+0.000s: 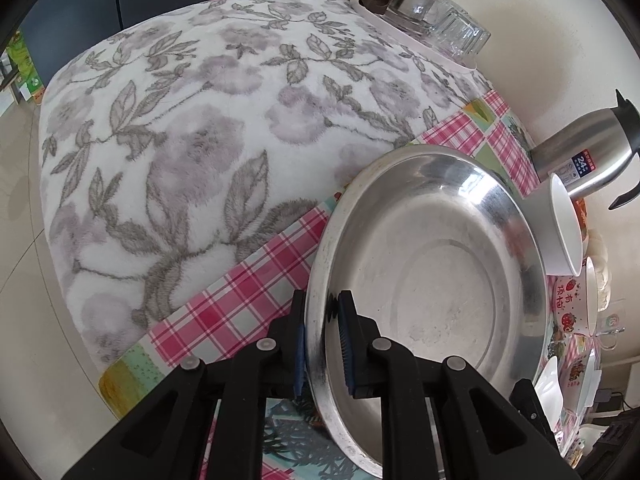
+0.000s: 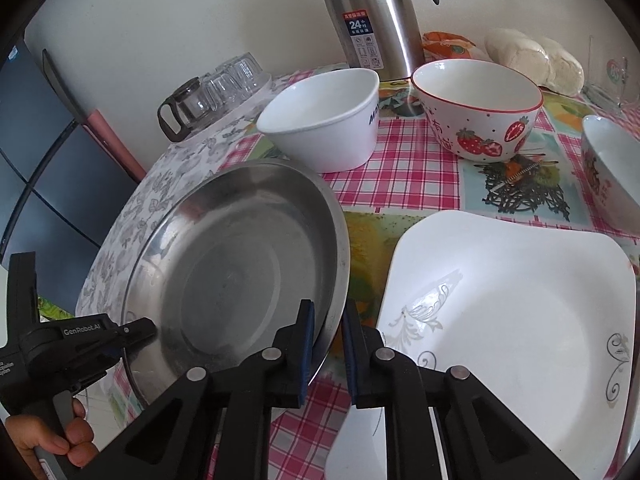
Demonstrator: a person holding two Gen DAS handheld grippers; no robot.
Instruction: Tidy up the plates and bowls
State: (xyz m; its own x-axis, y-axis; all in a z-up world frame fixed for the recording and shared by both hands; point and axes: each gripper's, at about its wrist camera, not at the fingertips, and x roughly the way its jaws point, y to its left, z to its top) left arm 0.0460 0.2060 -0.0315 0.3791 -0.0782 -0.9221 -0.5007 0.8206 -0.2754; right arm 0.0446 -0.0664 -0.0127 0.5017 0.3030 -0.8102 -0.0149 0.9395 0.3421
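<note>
Left wrist view: both tools, left tool (image 1: 322, 344) and right tool (image 2: 328, 354), clamp opposite rims of the steel plate (image 1: 432, 264), probably to lift it level.

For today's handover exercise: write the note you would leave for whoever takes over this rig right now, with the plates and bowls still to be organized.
Left gripper: shut on the steel plate's left rim.
Right gripper: shut on its right rim.
Steel plate rests tilted, half on the floral cloth.
White square plate lies beside it; white bowl, strawberry bowl and a third bowl stand behind, unstacked.
Done: plate gripped.
Left: all stacking.
</note>
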